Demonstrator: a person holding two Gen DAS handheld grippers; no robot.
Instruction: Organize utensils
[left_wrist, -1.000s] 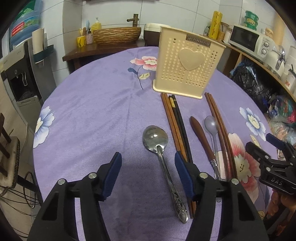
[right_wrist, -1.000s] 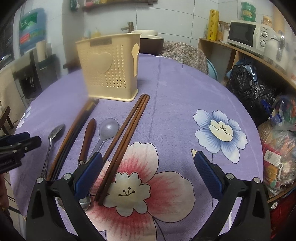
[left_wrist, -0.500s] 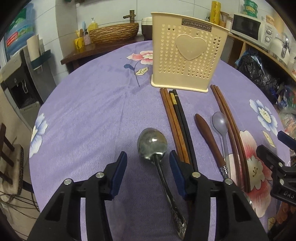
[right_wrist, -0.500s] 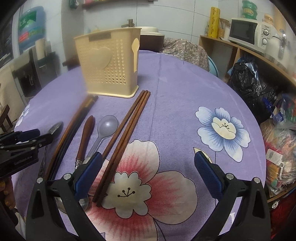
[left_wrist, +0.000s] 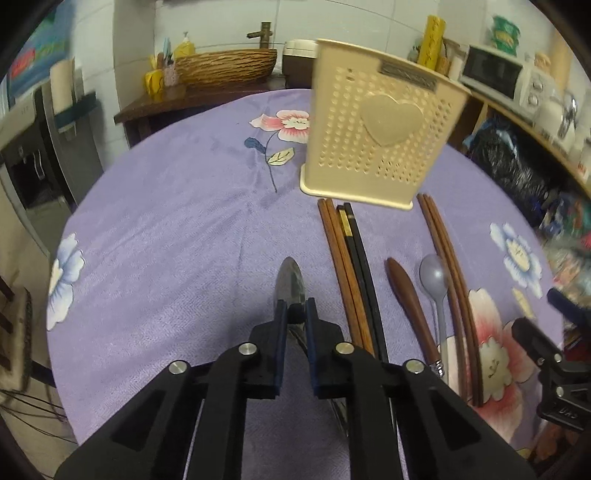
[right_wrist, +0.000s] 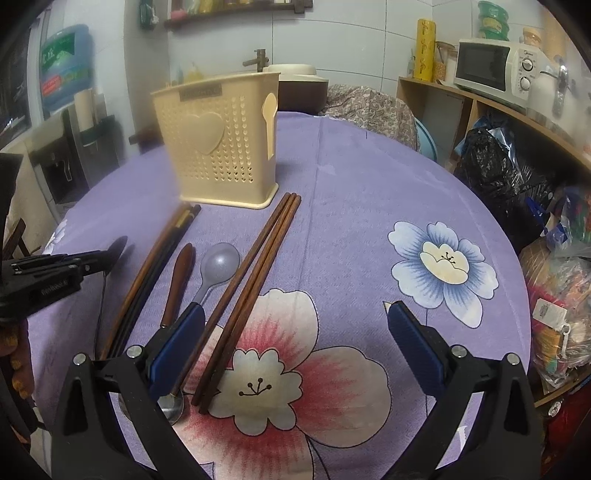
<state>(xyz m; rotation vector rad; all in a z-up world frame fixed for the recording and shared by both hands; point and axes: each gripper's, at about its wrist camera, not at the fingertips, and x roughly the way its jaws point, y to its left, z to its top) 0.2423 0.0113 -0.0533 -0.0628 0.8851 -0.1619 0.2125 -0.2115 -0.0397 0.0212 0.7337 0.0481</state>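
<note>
Your left gripper (left_wrist: 294, 317) clamped on shiny steel spoon (left_wrist: 291, 282) at neck, lower centre. Handle runs back under jaws, bowl pointing up-frame. Cream perforated plastic holder (left_wrist: 380, 147) sits up-right of it. Your right gripper (right_wrist: 295, 343) spread wide, empty.

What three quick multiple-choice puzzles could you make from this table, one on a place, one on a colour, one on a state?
1. Where does the cream holder stand?
A. beyond the utensils
B. on the floor
C. on the shelf

2. What colour is the tablecloth?
A. green
B. purple
C. white

3. How is the left tool?
A. wide open
B. out of sight
C. shut on the metal spoon

Answers: 1 A, the chopsticks' far ends reach its base; 2 B, purple with flowers; 3 C, its pads pinch the spoon's neck.
</note>
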